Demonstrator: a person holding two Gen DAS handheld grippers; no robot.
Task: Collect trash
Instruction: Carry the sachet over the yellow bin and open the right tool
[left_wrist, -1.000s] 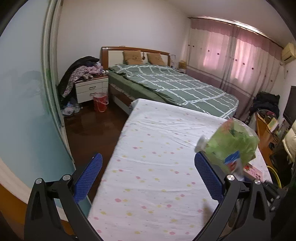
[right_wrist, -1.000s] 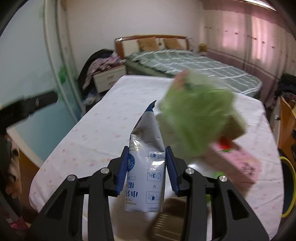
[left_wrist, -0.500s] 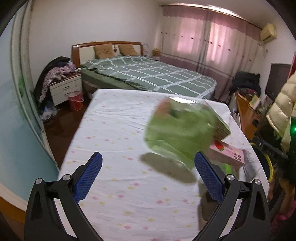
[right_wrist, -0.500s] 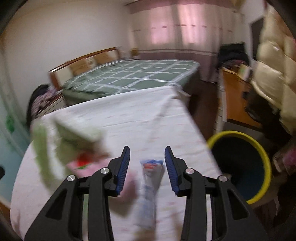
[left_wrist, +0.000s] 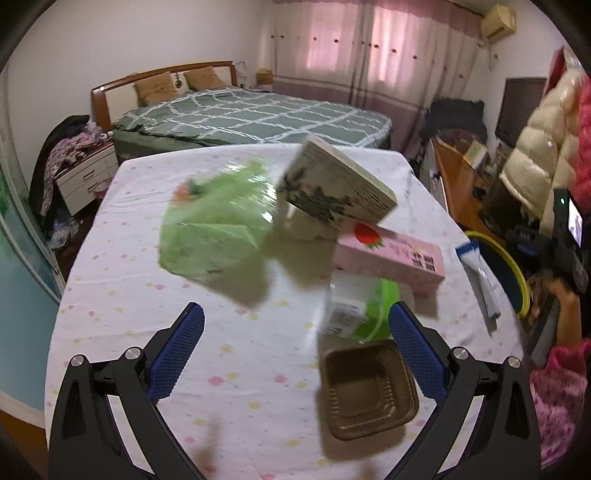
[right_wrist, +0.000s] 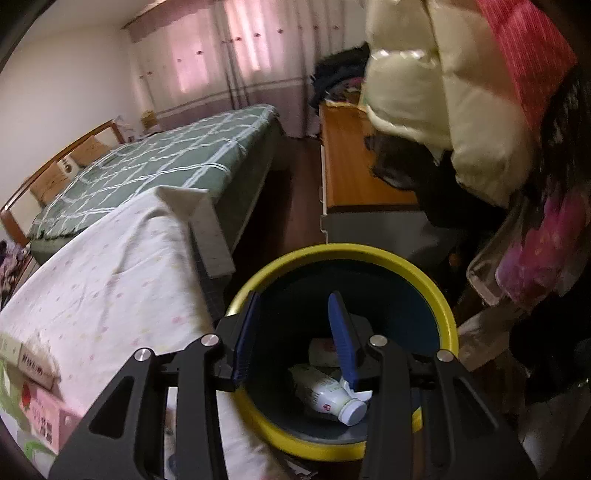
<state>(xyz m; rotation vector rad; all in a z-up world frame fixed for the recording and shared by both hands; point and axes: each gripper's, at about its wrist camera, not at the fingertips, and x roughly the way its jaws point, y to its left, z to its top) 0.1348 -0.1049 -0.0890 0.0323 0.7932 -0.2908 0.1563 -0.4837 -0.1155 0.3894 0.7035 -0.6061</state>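
The left gripper (left_wrist: 295, 310) hovers over the table (left_wrist: 240, 369), which is covered in a white cloth with small coloured dots. Its blue pads stand wide apart with nothing between them.

Under and ahead of it lies the trash. A brown plastic tray (left_wrist: 365, 391) is nearest, close to the right-hand pad, and a clear cup with a green lid (left_wrist: 351, 310) is just beyond it. Further on is a pink carton with a strawberry on it (left_wrist: 391, 254). A beige printed box (left_wrist: 332, 188) is tilted with its lower end over the carton. A crumpled green plastic bag (left_wrist: 218, 229), blurred, is to the left of the box.

At the table's right edge a white and blue pouch (left_wrist: 478, 277) hangs upright against the rim of the yellow-rimmed bin (right_wrist: 369, 253), which stands on the floor beside the table.

The right gripper (right_wrist: 294, 297) points down into that bin. Its jaws are narrow, and the bin's dark inside shows between them. I cannot tell whether the pads grip the pouch. Inside the bin 1 white bottle (right_wrist: 321, 391) lies on its side with its cap toward the near wall.

A green checked bed (left_wrist: 258, 114) fills the far side of the room. A cream padded coat (right_wrist: 424, 74) hangs above the bin, beside a wooden desk. A pink patterned sleeve (left_wrist: 561, 391) shows at the right.
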